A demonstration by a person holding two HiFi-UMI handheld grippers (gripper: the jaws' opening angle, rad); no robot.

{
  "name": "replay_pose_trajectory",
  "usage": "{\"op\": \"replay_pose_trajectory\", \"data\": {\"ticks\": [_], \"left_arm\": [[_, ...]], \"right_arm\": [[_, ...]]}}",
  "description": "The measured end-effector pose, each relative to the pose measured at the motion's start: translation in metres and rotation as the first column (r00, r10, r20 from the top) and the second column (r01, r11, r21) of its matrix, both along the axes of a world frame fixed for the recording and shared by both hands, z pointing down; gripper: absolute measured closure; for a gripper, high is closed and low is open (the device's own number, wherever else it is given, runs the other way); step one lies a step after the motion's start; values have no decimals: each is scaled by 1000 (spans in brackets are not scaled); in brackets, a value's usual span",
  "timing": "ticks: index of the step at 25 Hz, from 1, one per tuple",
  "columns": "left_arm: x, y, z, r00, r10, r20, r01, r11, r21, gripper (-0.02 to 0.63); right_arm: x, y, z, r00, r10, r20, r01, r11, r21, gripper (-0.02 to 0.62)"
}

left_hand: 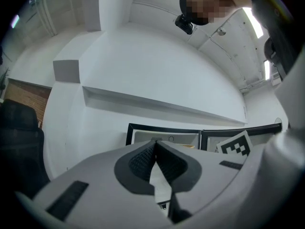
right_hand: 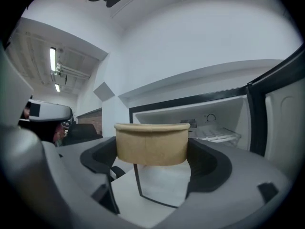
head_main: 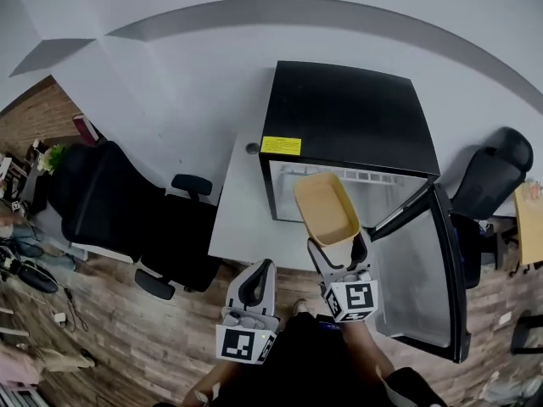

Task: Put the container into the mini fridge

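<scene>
between the fingers [right_hand: 212, 162] of the right gripper [head_main: 339, 248] a tan oval paper container [right_hand: 151, 144] is clamped, the open black mini fridge [head_main: 348, 113] just beyond; the left gripper [left_hand: 155, 149] has its fingers pressed together, empty.

**Head view:** mounted above and behind both grippers. It faces steeply down onto the mini fridge [head_main: 348, 113] from mid range.

**Left gripper view:** rides on the left gripper [head_main: 263, 268] and looks along its closed jaws. It is tilted up toward the wall [left_hand: 157, 75] and ceiling [left_hand: 228, 37], so the fridge sits low in frame.

**Right gripper view:** rides on the right gripper [head_main: 339, 242] and looks nearly level along jaws clamped on the container [right_hand: 151, 143]. It is close to the fridge.

**Shared area:** all three views include the open fridge compartment [right_hand: 209, 123].
</scene>
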State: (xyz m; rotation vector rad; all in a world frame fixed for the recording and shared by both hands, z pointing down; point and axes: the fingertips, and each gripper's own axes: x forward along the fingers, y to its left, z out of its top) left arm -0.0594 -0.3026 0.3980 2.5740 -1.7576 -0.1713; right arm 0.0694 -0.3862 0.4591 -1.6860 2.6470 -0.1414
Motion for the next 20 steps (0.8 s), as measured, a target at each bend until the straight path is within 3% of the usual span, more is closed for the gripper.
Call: {"op": "replay_pose_trajectory", "data": {"ticks": [8,20], "left_arm": [[-22,-51,0,997,69,15,-69,998,-3,597],[-49,-81,-3,991,135,-5,-135,991,6,597]], "right_arm": [[-15,-83,11,992,118,-35,-117,993,8,129],[-38,-146,30,972,219,-88,-223,974,-36,129]]}}
